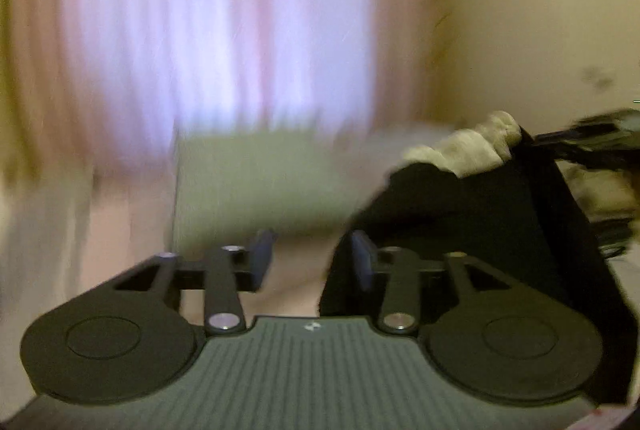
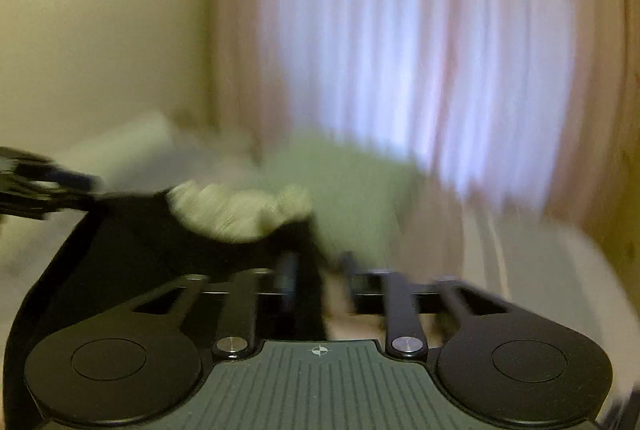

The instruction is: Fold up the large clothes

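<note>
Both views are smeared by motion. A large black garment (image 1: 460, 214) with a cream fleecy lining (image 1: 468, 146) hangs raised at the right of the left wrist view. Its edge lies against the right finger of my left gripper (image 1: 312, 258), whose fingers stand well apart. My right gripper (image 1: 596, 138) shows blurred at the garment's far upper corner. In the right wrist view the garment (image 2: 160, 238) and its lining (image 2: 236, 210) fill the left. Black cloth reaches into the narrower gap of my right gripper (image 2: 318, 274). The blur hides whether it is clamped.
A pink curtain (image 1: 220, 30) hangs ahead, lit from behind, with a cream wall (image 1: 540, 10) beside it. Below the curtain lies a pale green surface (image 1: 256, 182). A whitish pillow-like shape (image 2: 132, 146) sits behind the garment.
</note>
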`<state>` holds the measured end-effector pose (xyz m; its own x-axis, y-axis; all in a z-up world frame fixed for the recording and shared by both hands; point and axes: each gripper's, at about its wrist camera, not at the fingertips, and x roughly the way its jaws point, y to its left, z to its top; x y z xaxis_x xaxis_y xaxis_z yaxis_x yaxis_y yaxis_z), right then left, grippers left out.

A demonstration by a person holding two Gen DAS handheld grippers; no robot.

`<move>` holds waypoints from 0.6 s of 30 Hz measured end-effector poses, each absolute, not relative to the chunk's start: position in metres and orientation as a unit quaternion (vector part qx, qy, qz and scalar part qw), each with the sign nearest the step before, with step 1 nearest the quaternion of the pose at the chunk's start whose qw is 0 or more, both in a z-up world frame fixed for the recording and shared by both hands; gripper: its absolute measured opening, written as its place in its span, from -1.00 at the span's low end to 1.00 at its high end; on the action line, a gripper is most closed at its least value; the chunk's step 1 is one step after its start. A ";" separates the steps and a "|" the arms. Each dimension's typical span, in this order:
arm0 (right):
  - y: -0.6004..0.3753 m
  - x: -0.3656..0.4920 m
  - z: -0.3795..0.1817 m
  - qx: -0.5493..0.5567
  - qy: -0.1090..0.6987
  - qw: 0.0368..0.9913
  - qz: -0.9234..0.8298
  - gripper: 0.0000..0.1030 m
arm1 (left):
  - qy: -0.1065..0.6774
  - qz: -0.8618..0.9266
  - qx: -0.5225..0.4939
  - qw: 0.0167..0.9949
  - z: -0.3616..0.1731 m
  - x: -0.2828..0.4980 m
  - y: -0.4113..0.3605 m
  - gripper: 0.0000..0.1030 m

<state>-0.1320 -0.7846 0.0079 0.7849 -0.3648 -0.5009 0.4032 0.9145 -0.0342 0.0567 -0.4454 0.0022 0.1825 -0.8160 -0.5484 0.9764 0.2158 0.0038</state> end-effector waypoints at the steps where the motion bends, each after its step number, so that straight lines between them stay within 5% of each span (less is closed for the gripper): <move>1: -0.798 -0.122 -0.031 0.048 0.277 0.937 -0.208 -0.18 | 0.263 -0.570 0.185 0.756 -0.040 0.069 -0.455 -0.41; 5: -0.818 -0.132 -0.153 0.129 0.358 0.904 -0.195 -0.18 | 0.388 -0.495 0.170 0.759 -0.165 0.079 -0.414 -0.41; 10: -0.792 -0.203 -0.247 0.185 0.450 0.846 -0.217 -0.14 | 0.456 -0.441 0.182 0.751 -0.227 0.054 -0.327 -0.41; 18: -0.699 -0.316 -0.301 0.327 0.496 0.757 -0.273 0.18 | 0.534 -0.419 0.223 0.700 -0.297 0.017 -0.248 -0.15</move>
